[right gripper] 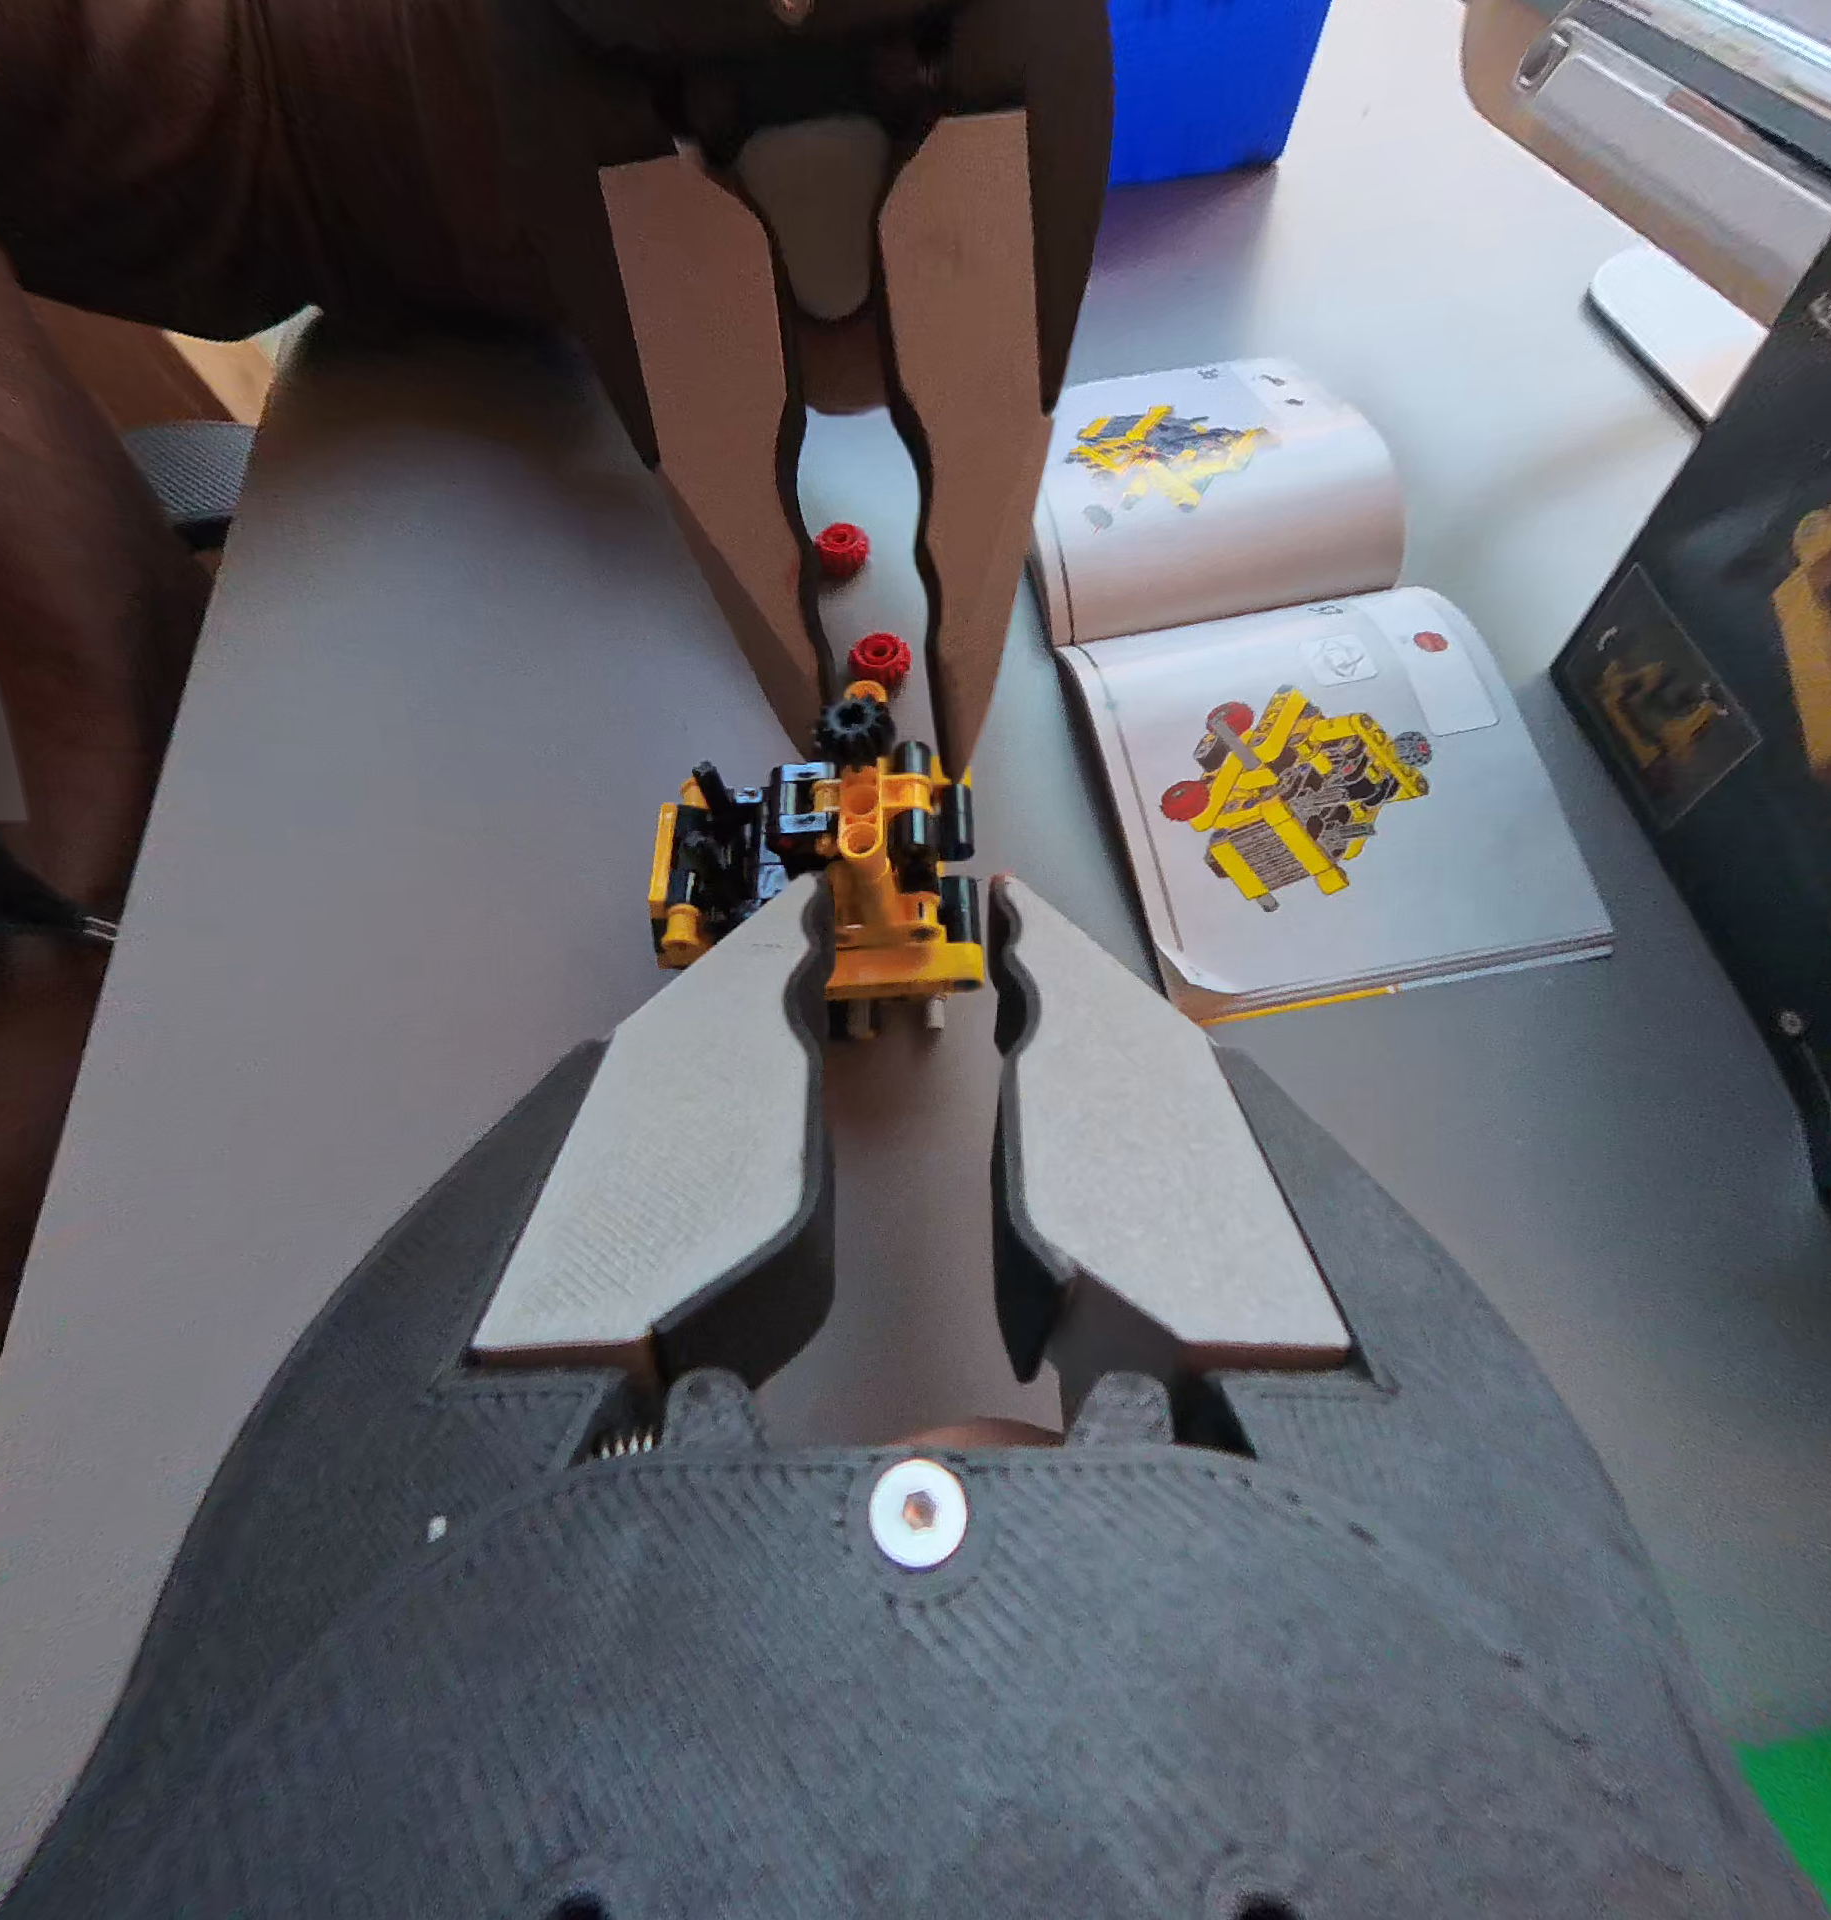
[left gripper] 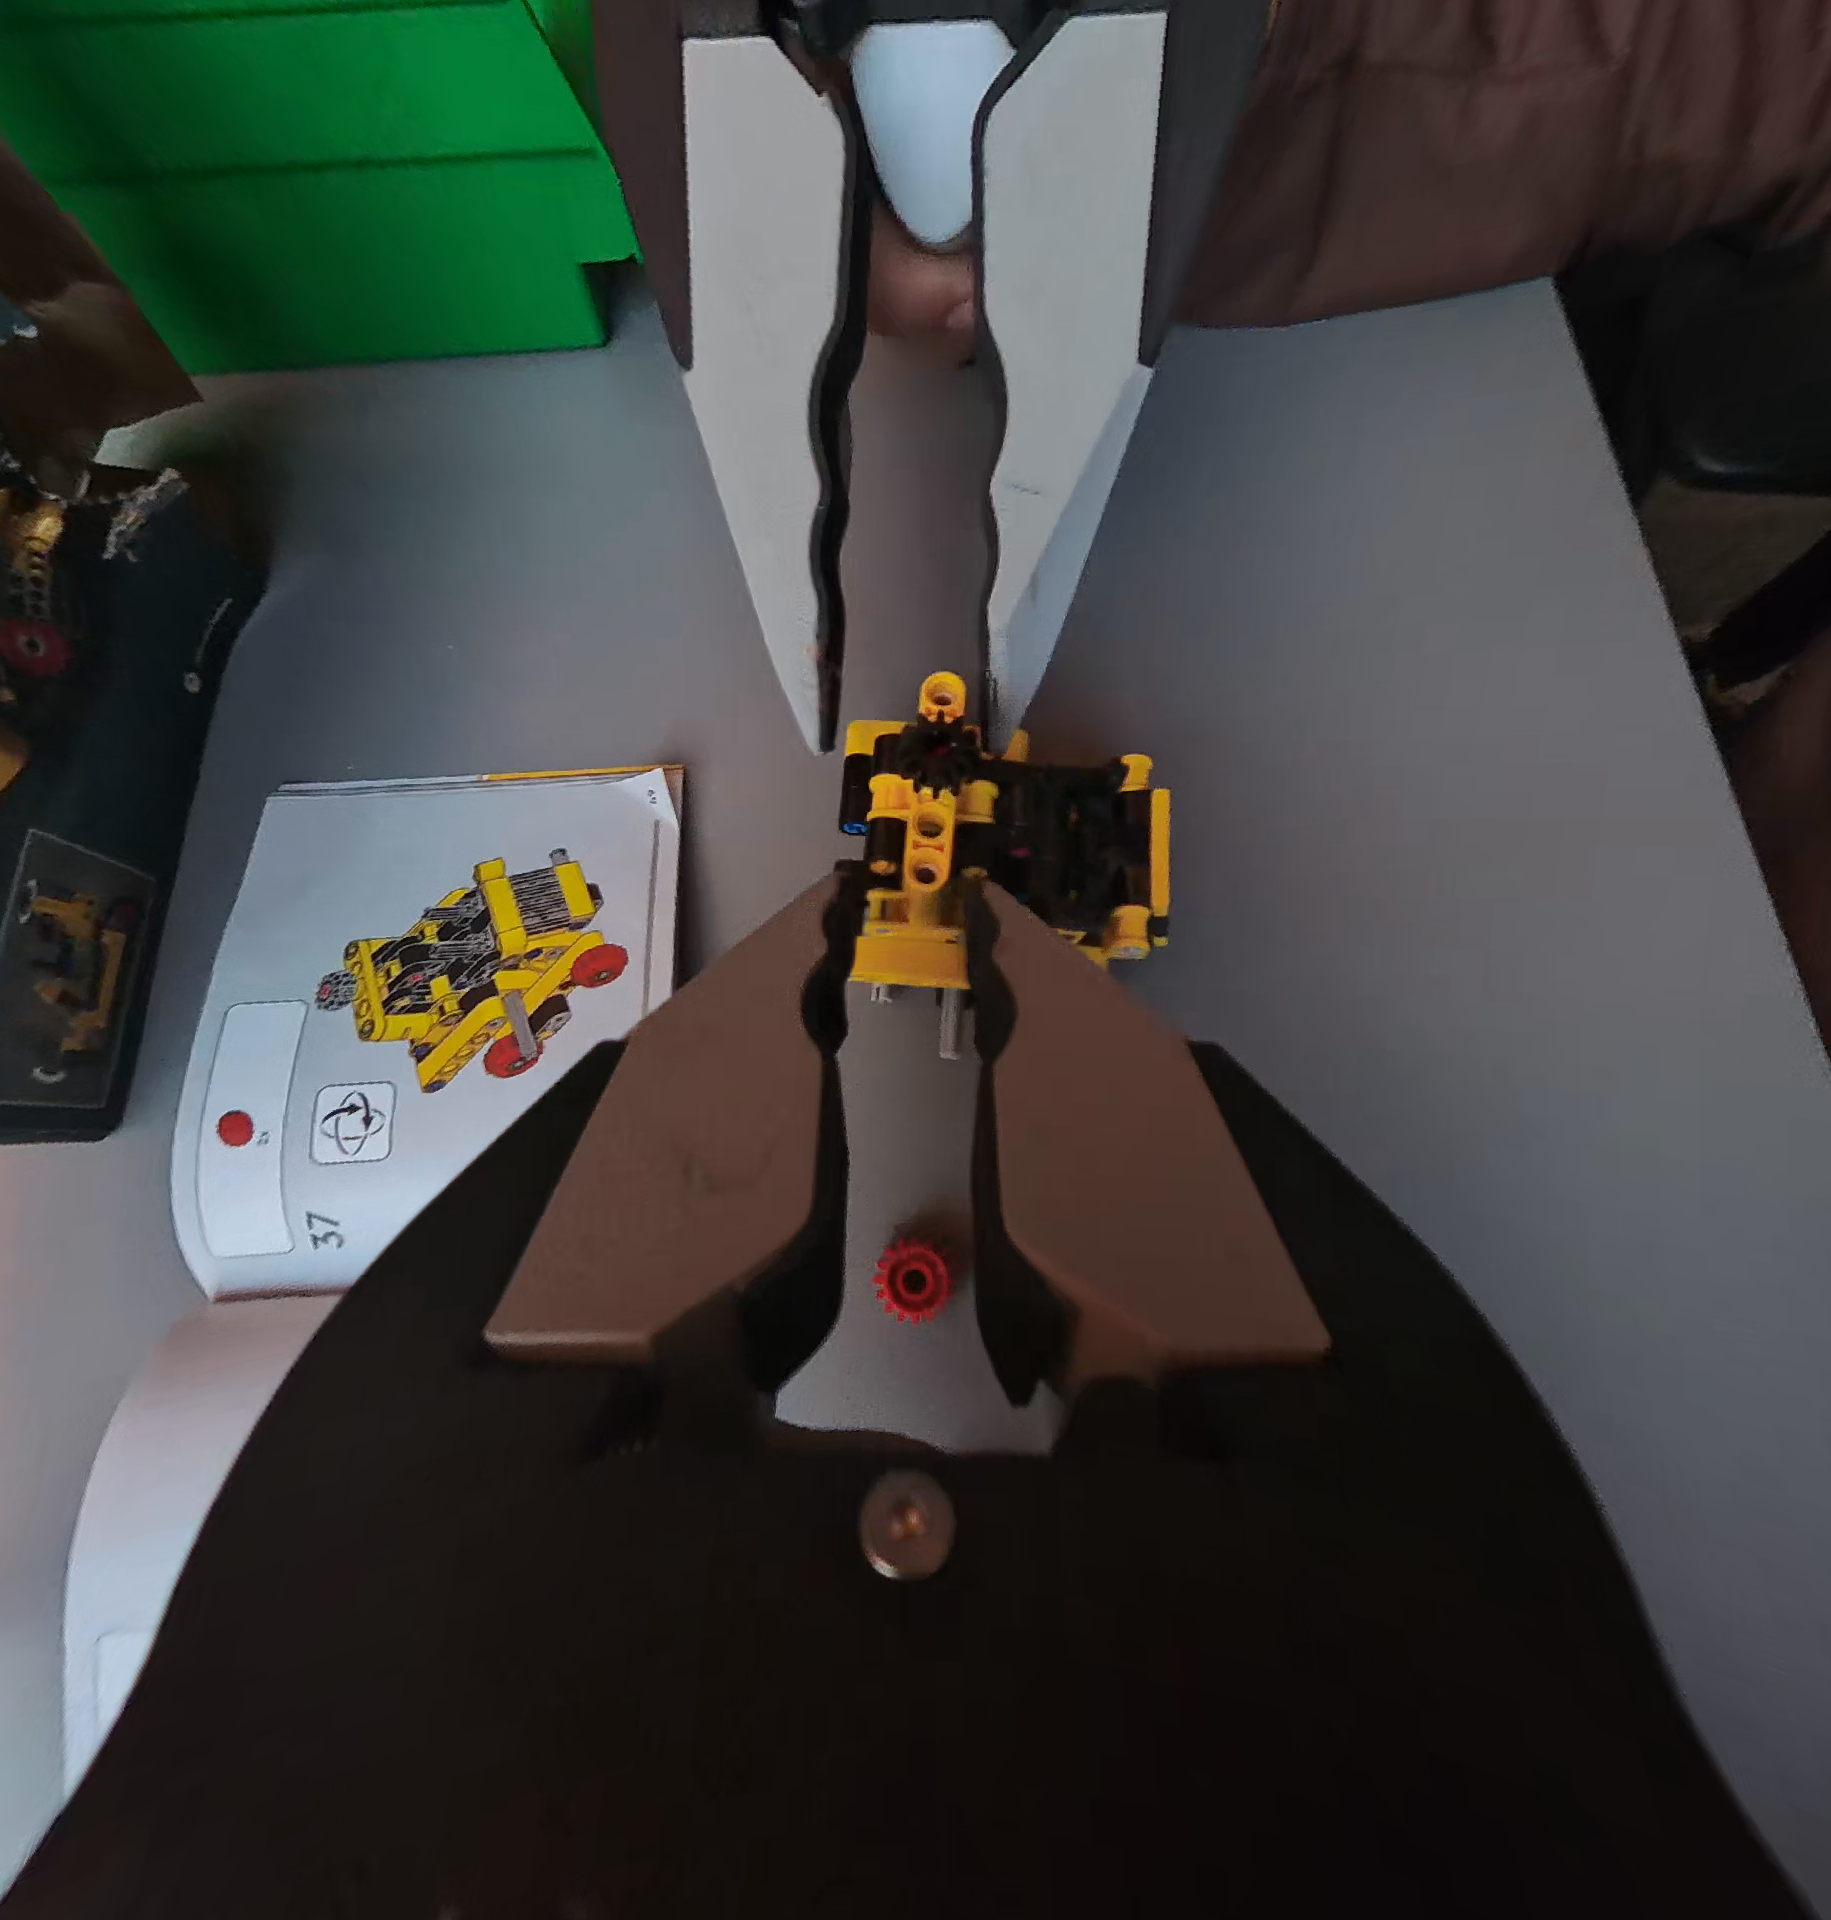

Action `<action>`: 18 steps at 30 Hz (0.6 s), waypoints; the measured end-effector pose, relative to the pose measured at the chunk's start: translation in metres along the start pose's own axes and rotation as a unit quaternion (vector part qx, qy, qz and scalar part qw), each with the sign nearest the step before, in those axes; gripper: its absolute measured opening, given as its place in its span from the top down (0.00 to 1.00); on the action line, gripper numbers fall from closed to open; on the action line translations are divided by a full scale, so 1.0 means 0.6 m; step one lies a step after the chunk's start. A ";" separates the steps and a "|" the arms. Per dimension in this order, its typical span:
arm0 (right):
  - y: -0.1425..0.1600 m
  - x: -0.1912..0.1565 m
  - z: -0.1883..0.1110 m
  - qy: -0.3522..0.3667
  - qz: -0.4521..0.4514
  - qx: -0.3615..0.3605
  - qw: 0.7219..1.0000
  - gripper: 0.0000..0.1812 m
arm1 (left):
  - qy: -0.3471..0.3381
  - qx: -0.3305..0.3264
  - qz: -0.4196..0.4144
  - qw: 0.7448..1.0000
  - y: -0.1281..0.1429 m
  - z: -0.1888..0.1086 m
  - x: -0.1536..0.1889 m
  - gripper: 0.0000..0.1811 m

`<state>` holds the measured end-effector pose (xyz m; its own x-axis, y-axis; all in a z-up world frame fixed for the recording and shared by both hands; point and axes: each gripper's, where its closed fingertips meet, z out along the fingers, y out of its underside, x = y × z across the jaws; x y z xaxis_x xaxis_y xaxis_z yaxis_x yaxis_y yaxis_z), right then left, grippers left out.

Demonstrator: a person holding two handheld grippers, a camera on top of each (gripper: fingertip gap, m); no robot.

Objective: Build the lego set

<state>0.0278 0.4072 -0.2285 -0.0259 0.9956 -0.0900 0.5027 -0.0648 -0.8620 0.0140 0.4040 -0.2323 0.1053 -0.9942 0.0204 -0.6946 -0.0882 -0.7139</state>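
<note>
The half-built yellow and black lego model (left gripper: 926, 831) sits on the grey table between both grippers; it also shows in the right wrist view (right gripper: 864, 831). My left gripper (left gripper: 909, 894) is closed on its yellow end, fingertips touching both sides. My right gripper (right gripper: 900, 888) faces it and is closed on the opposite end. Each gripper shows in the other's view: right (left gripper: 911, 722), left (right gripper: 887, 743). A black gear (right gripper: 846, 727) tops the model. A red gear (left gripper: 909, 1280) lies loose between my left fingers; two red gears (right gripper: 880, 657) lie on the table in the right wrist view.
An open instruction booklet (left gripper: 423, 987) lies beside the model, also in the right wrist view (right gripper: 1337, 810). A black set box (left gripper: 59, 831) (right gripper: 1773, 727) stands beyond it. There is a green bin (left gripper: 298, 177), a blue bin (right gripper: 1212, 83) and a brown sleeve (left gripper: 1513, 156). The table edge (left gripper: 1659, 623) runs close by. Less than 4 cm separates the two grippers' tips. My left tips are roughly 8 centimetres from the red gear (left gripper: 909, 1280). My right wrist view (right gripper: 890, 646) looks at it from another angle.
</note>
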 end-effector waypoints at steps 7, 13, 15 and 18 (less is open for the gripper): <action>-0.014 -0.023 -0.003 0.001 -0.050 0.006 0.999 0.90 | -0.013 0.067 0.071 0.995 -0.014 -0.006 0.011 0.97; -0.038 -0.043 -0.006 0.048 -0.156 0.025 0.986 0.90 | -0.048 0.131 0.141 0.980 -0.022 -0.026 0.027 0.97; -0.041 -0.048 -0.005 0.050 -0.170 0.032 0.984 0.90 | -0.061 0.131 0.155 0.977 -0.021 -0.030 0.031 0.97; -0.038 -0.054 -0.002 0.035 -0.169 0.030 0.985 0.90 | -0.070 0.120 0.171 0.975 -0.018 -0.030 0.038 0.97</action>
<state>0.0181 0.3768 -0.2055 -0.1225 0.9631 0.2395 0.4237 0.2689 -0.8649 0.0111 0.3813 -0.2114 0.0036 -0.9433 -0.3318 -0.5219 0.2813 -0.8053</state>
